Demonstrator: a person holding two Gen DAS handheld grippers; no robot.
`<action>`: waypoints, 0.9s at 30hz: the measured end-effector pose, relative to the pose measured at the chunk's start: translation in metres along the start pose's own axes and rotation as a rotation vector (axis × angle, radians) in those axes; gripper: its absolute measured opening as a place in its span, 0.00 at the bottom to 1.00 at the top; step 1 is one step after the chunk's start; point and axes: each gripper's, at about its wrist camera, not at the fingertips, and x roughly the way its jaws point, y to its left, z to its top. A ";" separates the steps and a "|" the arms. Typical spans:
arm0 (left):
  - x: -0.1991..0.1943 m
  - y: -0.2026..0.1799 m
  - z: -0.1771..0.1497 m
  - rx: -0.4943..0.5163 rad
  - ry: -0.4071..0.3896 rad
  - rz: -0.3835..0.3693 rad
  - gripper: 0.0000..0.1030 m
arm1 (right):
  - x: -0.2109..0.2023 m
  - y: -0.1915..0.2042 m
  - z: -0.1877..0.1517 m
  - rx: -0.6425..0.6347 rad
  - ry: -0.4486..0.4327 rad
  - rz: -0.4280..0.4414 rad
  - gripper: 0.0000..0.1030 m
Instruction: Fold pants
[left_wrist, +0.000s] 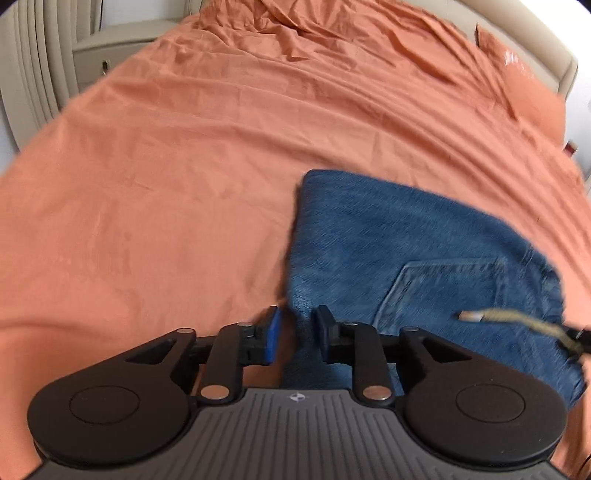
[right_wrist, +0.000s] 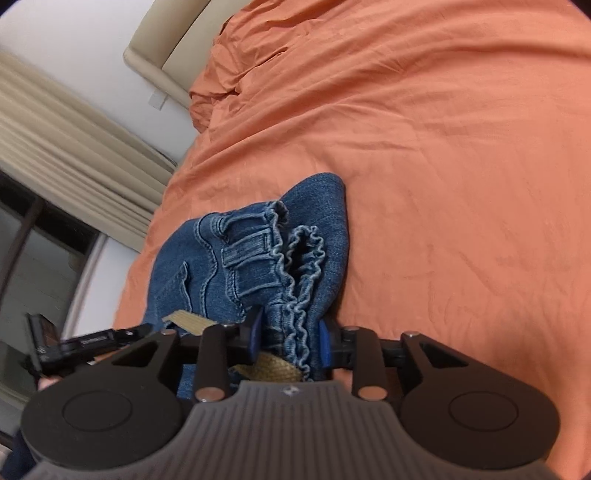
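Denim pants (left_wrist: 406, 251), blue, folded into a compact stack, lying on an orange bed sheet (left_wrist: 184, 166) toward the near edge of the bed; left wrist view shows a back pocket (left_wrist: 450, 291) facing up and a tan drawstring (left_wrist: 517, 319) with a pale tip trailing across the cloth on the right. Left gripper (left_wrist: 297, 338) low over the near left corner of the stack, jaws apart, one blue pad (left_wrist: 274, 334) over the sheet, the other finger over the denim edge, neither pressing. Beige curtain (left_wrist: 33, 66) and a pale cabinet (left_wrist: 110, 51) beyond the bed. Right wrist view: same pants (right_wrist: 325, 221), gathered elastic waistband (right_wrist: 295, 266) and belt loops facing the camera. Right gripper (right_wrist: 290, 339) straddling the ruffled waistband, jaws parted with cloth and tan drawstring (right_wrist: 273, 369) between them; whether the pads press cannot be told. Cream headboard (right_wrist: 166, 48) and curtain (right_wrist: 74, 147) at left
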 end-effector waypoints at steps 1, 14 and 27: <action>-0.005 0.000 -0.002 0.016 0.007 0.031 0.25 | -0.002 0.006 0.000 -0.035 -0.003 -0.022 0.31; -0.108 -0.045 -0.059 0.144 -0.097 0.046 0.12 | -0.060 0.097 -0.036 -0.517 -0.157 -0.230 0.34; -0.056 -0.044 -0.100 0.165 0.051 0.084 0.14 | -0.021 0.083 -0.078 -0.631 -0.027 -0.283 0.34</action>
